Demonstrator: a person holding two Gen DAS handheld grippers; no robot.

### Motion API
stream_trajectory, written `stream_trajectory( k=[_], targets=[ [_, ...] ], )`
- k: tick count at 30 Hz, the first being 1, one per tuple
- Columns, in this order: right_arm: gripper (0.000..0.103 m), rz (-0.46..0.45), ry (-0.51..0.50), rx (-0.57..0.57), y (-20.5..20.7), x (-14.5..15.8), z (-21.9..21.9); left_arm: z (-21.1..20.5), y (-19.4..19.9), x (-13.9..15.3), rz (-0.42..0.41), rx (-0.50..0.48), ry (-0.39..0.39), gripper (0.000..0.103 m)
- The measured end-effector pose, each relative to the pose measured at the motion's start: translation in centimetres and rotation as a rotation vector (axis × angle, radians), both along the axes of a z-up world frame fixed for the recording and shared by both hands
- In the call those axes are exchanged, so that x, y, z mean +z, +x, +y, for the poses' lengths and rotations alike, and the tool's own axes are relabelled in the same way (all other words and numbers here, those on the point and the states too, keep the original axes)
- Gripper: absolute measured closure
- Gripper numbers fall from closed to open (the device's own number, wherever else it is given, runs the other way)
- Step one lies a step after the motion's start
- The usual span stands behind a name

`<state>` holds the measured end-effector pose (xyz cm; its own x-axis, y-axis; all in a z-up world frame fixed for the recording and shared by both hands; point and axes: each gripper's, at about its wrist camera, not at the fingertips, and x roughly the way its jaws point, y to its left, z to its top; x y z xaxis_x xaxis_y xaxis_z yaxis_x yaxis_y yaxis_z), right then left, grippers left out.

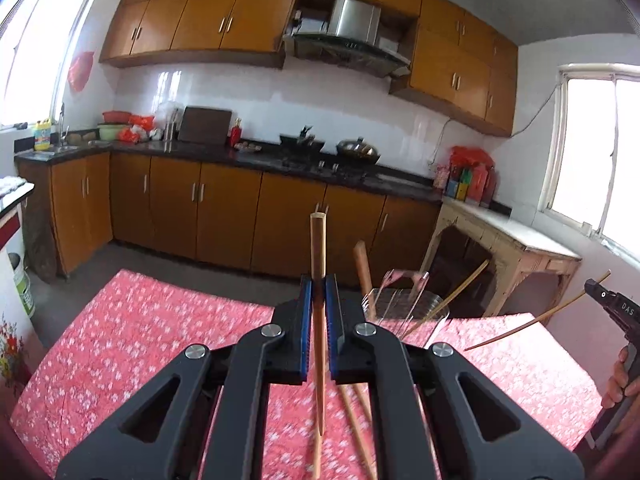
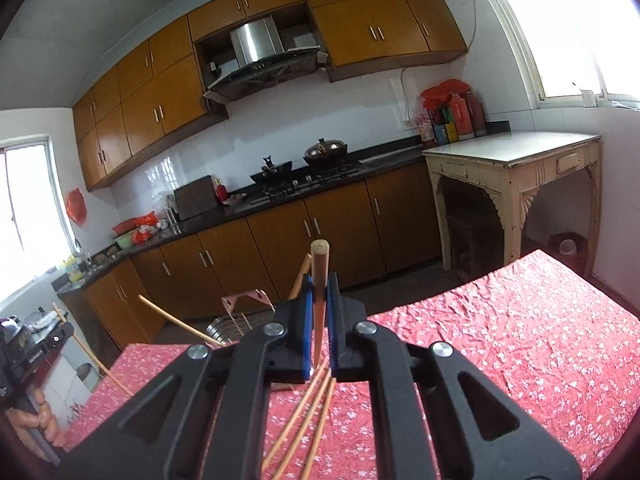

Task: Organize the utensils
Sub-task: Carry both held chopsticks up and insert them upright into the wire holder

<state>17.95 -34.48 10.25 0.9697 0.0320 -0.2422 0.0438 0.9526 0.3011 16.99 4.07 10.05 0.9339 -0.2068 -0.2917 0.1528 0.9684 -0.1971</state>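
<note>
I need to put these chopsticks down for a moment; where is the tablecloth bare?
The red floral tablecloth is bare left of the left gripper, toward the floor. It is crowded around the glass jar and the loose chopsticks.

My left gripper (image 1: 319,292): matt black plastic arms, blue rubbery-looking pads (image 1: 306,300), shiny metal pivot bolts. It clamps a smooth, pale wooden stick (image 1: 318,248). The right gripper (image 2: 319,292) has the same build and grips a matt wooden stick (image 2: 320,268). The tablecloth (image 1: 160,328) is red floral cloth, wrinkled at the right of the right view. The holder (image 1: 404,304), center right, looks like clear, glossy plastic or glass. The cabinets (image 1: 224,208) are semi-gloss wood, and the range hood (image 1: 352,20) is brushed metal.
</note>
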Motion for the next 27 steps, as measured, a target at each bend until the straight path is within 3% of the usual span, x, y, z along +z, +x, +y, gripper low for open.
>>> stream_trajectory(
  k=[8,14,22,27],
  targets=[
    [0.095,-0.072,0.003,0.060,1.6,4.4,1.5,-3.3,0.3,5.9,-0.158,0.026,-0.052,0.097],
    [0.095,-0.039,-0.020,0.102,5.7,5.8,3.4,-6.0,2.6,7.7,-0.247,0.075,-0.067,0.097],
    [0.095,0.061,-0.061,0.164,10.9,4.5,5.4,-8.5,7.8,5.2,-0.178,0.076,-0.056,0.097],
    [0.095,0.110,-0.067,0.202,12.5,2.8,5.9,-8.6,8.9,3.4,-0.136,0.080,-0.049,0.097]
  ],
)
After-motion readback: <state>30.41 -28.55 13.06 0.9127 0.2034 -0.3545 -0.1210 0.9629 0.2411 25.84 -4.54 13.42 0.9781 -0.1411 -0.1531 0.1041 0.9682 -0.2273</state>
